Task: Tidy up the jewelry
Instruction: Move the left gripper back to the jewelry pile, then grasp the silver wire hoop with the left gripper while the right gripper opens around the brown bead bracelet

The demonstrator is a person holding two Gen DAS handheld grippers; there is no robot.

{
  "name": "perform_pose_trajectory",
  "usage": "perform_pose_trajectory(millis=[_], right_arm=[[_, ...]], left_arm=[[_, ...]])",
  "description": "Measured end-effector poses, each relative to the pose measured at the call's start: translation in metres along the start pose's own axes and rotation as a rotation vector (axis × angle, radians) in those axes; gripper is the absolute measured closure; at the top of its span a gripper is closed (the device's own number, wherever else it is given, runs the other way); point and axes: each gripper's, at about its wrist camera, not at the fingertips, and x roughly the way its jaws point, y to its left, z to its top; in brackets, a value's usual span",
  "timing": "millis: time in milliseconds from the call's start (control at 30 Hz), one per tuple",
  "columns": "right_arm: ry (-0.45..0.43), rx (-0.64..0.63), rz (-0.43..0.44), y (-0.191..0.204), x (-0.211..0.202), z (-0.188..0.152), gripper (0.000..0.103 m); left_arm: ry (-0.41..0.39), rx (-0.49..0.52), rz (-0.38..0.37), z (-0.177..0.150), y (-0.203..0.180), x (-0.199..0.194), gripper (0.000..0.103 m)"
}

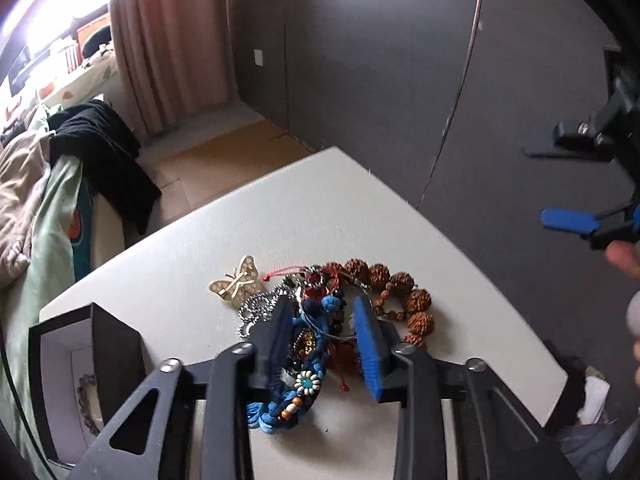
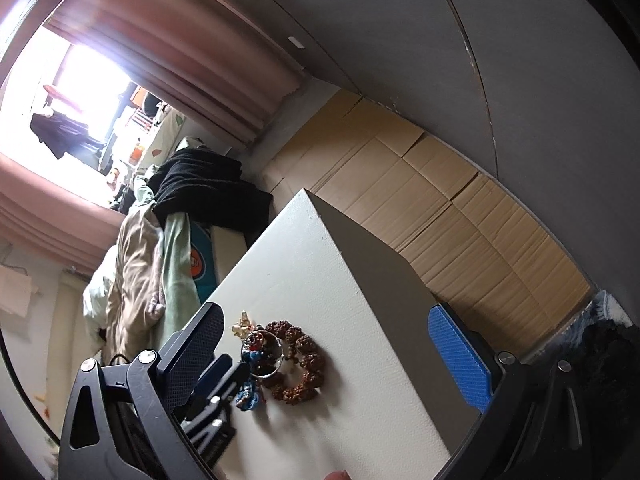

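A tangled pile of jewelry lies on the white table (image 1: 320, 216). It holds a blue braided bracelet (image 1: 308, 364) with a flower bead, a brown seed-bead bracelet (image 1: 404, 292), a silver ball chain (image 1: 256, 308) and a gold butterfly brooch (image 1: 239, 282). My left gripper (image 1: 323, 312) is open, its fingers straddling the blue bracelet, low over the pile. My right gripper (image 2: 324, 328) is wide open and empty, held above and right of the pile; it also shows in the left wrist view (image 1: 576, 184). The brown bracelet (image 2: 300, 360) shows in the right wrist view too.
A black box (image 1: 76, 380) with a white lining stands open at the table's left edge, a beaded bracelet inside. A bed with clothes (image 1: 52, 184) lies left of the table. A grey wall (image 1: 400, 60) is behind, cardboard (image 2: 440, 216) on the floor.
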Motion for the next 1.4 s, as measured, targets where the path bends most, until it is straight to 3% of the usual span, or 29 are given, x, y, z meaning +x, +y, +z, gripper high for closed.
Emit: perform_pose_trajectory(millis=[100,167,533,633,867,933,1233,1333,1400], right_arm=[[0.007,0.008,0.004,-0.001,0.001,0.000,0.000],[0.007,0.012,0.009,-0.002,0.000,0.001,0.000],[0.011,0.026,0.016,-0.003,0.001,0.001,0.000],[0.011,0.031,0.016,-0.004,0.001,0.001,0.000],[0.012,0.059,0.021,-0.007,0.004,0.000,0.000],[0.016,0.062,0.013,-0.007,0.006,-0.001,0.000],[0.055,0.017,0.004,0.006,0.020,-0.009,0.000],[0.087,-0.035,-0.019,0.019,0.031,-0.016,0.011],[0.112,-0.081,-0.040,0.029,0.040,-0.021,0.024]], left_arm=[[0.003,-0.004,-0.017,0.001,0.000,0.005,0.026],[-0.021,0.009,0.013,0.003,0.000,0.003,0.021],[0.005,0.139,0.107,0.004,-0.020,0.023,0.021],[0.023,0.177,0.136,0.001,-0.025,0.033,0.033],[0.016,0.175,0.132,0.000,-0.021,0.040,0.044],[0.004,0.184,0.132,0.000,-0.022,0.038,0.052],[-0.047,0.070,0.032,0.004,0.004,0.000,0.052],[-0.056,0.041,0.010,0.003,0.011,-0.012,0.052],[-0.070,0.015,-0.008,0.002,0.018,-0.023,0.052]])
